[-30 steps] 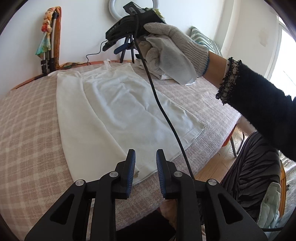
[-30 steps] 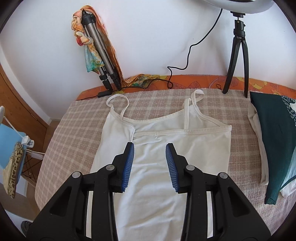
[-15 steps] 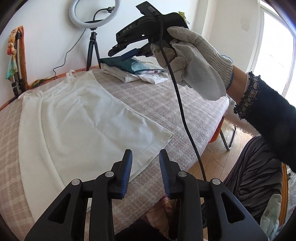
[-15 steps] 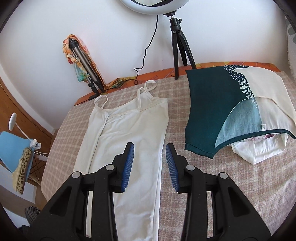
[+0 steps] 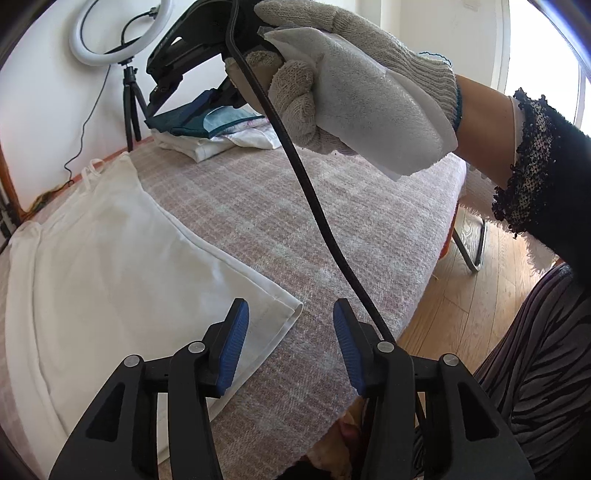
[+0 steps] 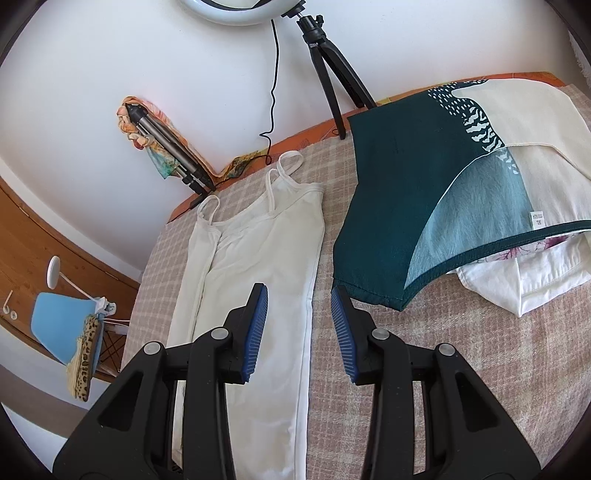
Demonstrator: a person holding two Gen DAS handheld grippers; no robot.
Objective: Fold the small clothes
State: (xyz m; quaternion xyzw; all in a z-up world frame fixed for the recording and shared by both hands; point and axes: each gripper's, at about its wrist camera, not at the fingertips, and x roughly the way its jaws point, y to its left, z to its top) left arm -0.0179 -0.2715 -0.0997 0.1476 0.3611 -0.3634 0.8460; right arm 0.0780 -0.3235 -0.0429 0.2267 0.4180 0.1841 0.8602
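- While the white camisole [image 5: 110, 266] lies flat on the checked bench [image 5: 332, 229], its left long edge is seen turned inward in the right wrist view, so a lengthwise fold is marked down the garment [image 6: 255, 280].
- Off to the far left of that view, a blue chair [image 6: 61, 325] with a leopard-print item [image 6: 83, 354] on it is caught beside the bench.
- A folded tripod [image 6: 166, 147] draped with a colourful scarf [image 6: 155, 158] is leaned against the white wall behind the straps [image 6: 284, 166] of the camisole.
- Next, the left hand-held gripper [image 5: 290, 347] is held low over the near edge of the bench, jaws parted, nothing between the blue pads [image 5: 234, 343]; the bottom hem corner [image 5: 291, 308] of the camisole is framed just ahead of its left finger.
- A black cable [image 5: 314, 206] is strung from the raised tool down past the right finger of that gripper.
- Further along, the right hand-held gripper [image 6: 297, 332] is held above the bench, jaws apart and empty, with the right long edge of the camisole running up between its fingers.
- A ring light [image 5: 118, 33] on a small black tripod [image 6: 332, 74] is stood at the back of the bench.
- To the right, a stack of folded clothes [image 6: 461, 184] topped by a dark teal piece is laid just beside the camisole, not touching it.
- Above it all in the left wrist view, the right gripper's body is clasped in a gloved hand [image 5: 354, 85], a dark fuzzy sleeve [image 5: 543, 173] behind it.
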